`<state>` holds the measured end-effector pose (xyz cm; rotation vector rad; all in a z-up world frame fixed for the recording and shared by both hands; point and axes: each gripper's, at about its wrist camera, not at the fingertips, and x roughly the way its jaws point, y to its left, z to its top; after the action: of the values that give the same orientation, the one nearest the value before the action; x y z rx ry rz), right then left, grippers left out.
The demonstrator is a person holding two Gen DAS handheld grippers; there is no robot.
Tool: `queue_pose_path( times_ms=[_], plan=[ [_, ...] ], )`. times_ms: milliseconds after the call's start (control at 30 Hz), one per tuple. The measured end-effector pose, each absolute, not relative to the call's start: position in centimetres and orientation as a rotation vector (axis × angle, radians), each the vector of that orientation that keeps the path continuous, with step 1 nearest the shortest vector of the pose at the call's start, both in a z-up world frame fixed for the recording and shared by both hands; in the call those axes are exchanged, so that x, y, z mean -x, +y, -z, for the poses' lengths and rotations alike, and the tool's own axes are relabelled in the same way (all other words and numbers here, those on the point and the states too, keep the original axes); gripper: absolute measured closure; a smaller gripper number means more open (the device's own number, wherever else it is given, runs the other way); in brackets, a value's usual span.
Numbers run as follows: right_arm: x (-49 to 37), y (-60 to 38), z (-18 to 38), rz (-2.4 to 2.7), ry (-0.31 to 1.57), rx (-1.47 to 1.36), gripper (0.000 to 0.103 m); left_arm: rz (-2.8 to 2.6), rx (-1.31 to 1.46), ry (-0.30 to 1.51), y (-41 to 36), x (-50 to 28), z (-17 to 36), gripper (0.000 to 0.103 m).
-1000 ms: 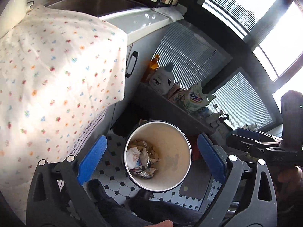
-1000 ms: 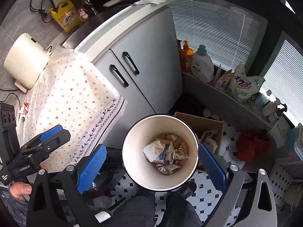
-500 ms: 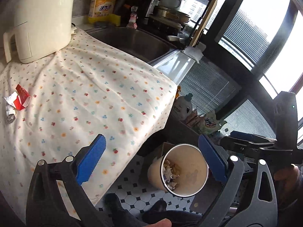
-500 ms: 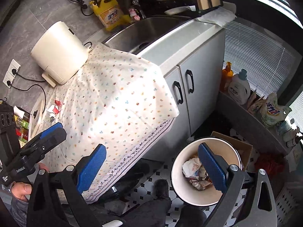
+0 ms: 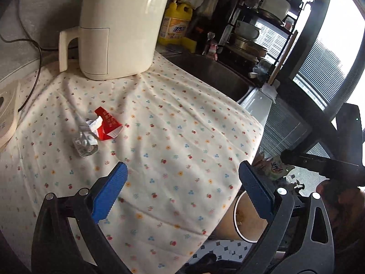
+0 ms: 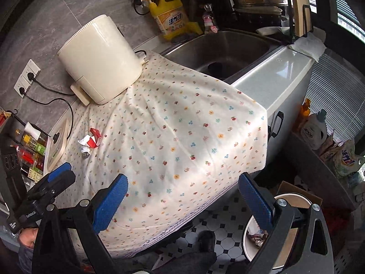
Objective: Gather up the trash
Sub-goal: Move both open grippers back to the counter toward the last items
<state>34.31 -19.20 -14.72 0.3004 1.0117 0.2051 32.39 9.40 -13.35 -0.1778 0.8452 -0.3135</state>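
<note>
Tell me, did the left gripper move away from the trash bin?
Yes. The left gripper swung up from over the trash bin, now low at the right, and faces the red wrapper on the tablecloth.

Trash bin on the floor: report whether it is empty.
Not empty: the trash bin holds crumpled wrappers at its bottom, seen in the right wrist view.

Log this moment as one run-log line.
left gripper: open, empty | right gripper: open, empty | red wrapper and clear blister pack: on tablecloth | bin: on floor, holds trash
</note>
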Motion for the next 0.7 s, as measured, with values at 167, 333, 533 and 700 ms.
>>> queue_pose_path(
  times_ms=[167, 333, 533, 700],
  plan=[
    [-35.7, -14.5, 15.1, -0.250, 0.995, -0.287, 0.008, 0.242, 0.177, 0.829, 13.8, -32.8, 14.1, 0.007],
    [-36.8, -10.6, 15.9, -0.289, 0.996, -0.285, 0.012, 0.227, 0.166, 0.835, 16.5, -33.5, 15.0, 0.017],
    [-38.3, -7.3, 15.9, -0.311, 0.995, -0.252, 0.016, 0.217, 0.190, 0.837, 18.7, -35.3, 15.8, 0.027],
    [-39.4, -6.0, 15.9, -0.306, 1.001, -0.229, 0.017, 0.229, 0.200, 0.867, 19.4, -37.9, 17.2, 0.030]
  ],
)
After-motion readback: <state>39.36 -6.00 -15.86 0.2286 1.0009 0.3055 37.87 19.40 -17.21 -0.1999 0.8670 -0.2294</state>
